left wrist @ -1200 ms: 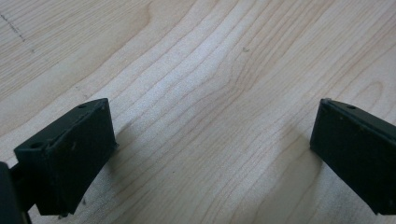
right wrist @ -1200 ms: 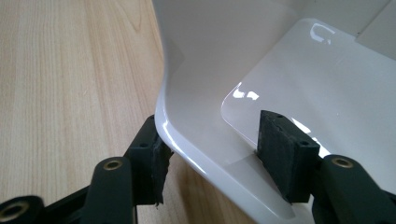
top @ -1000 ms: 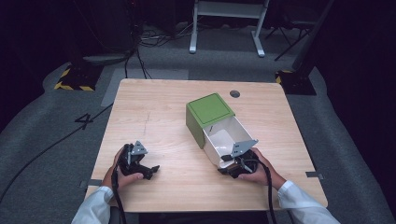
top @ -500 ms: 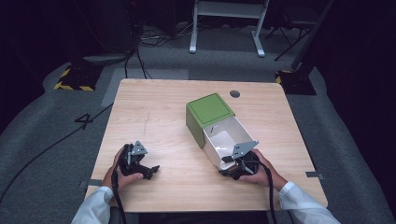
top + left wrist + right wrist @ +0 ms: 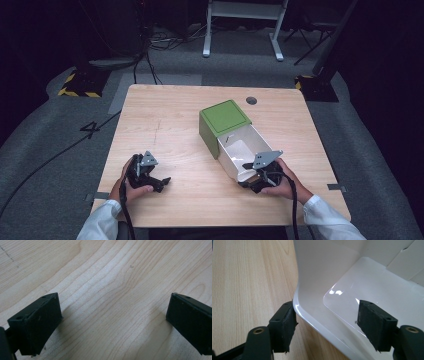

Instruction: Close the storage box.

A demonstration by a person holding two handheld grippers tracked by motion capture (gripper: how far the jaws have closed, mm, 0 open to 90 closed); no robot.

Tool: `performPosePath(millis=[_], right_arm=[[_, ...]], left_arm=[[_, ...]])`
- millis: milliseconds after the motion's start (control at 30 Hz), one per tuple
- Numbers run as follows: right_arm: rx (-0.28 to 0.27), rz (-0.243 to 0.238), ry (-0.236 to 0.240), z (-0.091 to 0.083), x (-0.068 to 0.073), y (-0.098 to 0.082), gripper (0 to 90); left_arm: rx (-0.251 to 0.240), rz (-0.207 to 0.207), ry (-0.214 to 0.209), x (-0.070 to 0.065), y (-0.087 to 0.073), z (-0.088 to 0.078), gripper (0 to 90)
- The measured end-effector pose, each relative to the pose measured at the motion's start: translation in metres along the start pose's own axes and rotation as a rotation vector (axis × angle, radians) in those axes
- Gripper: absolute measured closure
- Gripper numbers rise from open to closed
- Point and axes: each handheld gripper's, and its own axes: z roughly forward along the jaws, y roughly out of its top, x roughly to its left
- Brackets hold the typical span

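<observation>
A green box (image 5: 225, 116) lies mid-table with a glossy white inner tray (image 5: 240, 150) slid out of it toward me. My right gripper (image 5: 248, 174) is at the tray's near end and is open. In the right gripper view (image 5: 328, 322) it straddles the tray's curved white wall (image 5: 312, 285), with one jaw outside against the corner and the other inside above the tray floor (image 5: 372, 287). My left gripper (image 5: 161, 182) rests on bare wood at the front left and is open. Between its jaws (image 5: 112, 320) there is only the tabletop.
The wooden table (image 5: 165, 115) has a round cable hole (image 5: 251, 100) at the back right. Beyond it are grey floor, cables and a white stand (image 5: 240, 20). A yellow-black striped base (image 5: 77, 90) sits at the left.
</observation>
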Motion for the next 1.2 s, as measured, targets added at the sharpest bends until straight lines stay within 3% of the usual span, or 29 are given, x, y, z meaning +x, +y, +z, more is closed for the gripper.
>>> performPosePath(millis=[300,700,1200], right_arm=[[-0.005,-0.028,-0.026,-0.012,0.000,0.000,28.3],[-0.027,-0.027,-0.051,-0.028,-0.001,-0.002,26.2],[-0.044,-0.021,-0.117,-0.053,-0.001,-0.013,23.6]], left_arm=[[0.000,0.000,0.000,0.000,0.000,0.000,0.3],[0.000,0.000,0.000,0.000,0.000,0.000,0.3],[0.000,0.000,0.000,0.000,0.000,0.000,0.3]])
